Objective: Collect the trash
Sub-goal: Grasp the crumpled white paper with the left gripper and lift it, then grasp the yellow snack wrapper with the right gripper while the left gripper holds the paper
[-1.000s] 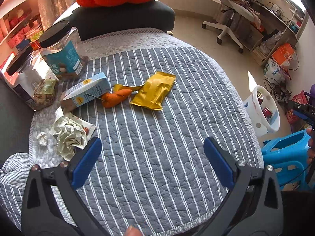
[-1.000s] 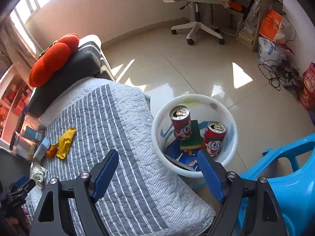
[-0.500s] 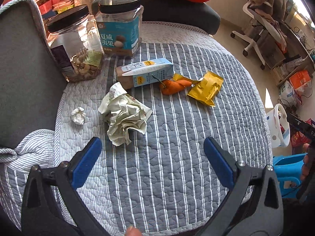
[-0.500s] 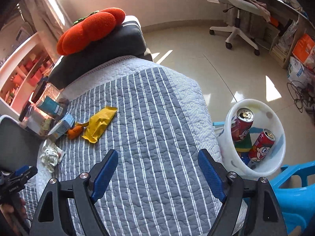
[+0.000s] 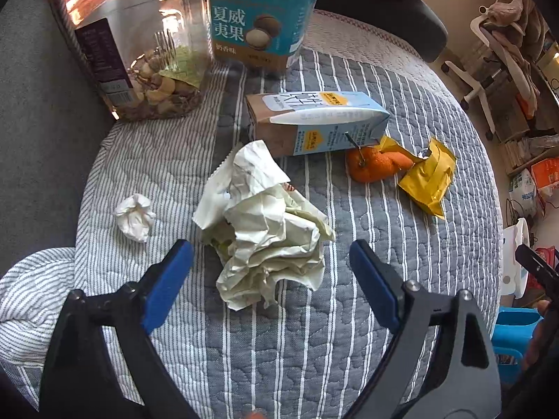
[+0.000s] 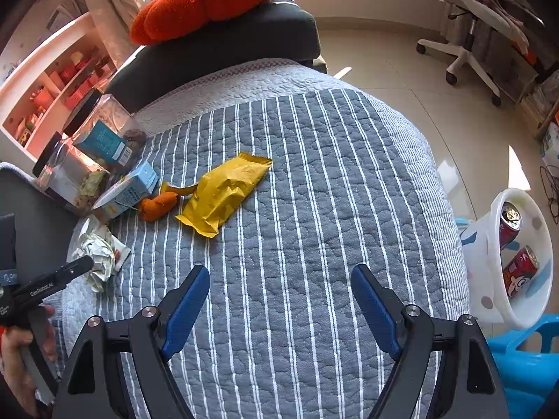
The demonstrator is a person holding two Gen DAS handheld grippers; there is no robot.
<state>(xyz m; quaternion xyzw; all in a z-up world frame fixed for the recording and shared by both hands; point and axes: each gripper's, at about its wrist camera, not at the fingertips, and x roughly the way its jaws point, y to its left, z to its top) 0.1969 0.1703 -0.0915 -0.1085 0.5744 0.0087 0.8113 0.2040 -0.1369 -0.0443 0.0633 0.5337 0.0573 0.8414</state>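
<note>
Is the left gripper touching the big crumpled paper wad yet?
Apart. The left wrist view shows the closing left gripper straddling the crumpled paper wad, with striped quilt visible between each blue finger and the paper.

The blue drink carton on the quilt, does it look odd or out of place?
Yes. The drink carton lies on its side on the quilt, not upright, its straw poking toward the orange peel.

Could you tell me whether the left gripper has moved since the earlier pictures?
Yes. The left gripper has closed in on the crumpled paper, which now lies between its closing fingers, judged against the striped quilt.
</note>
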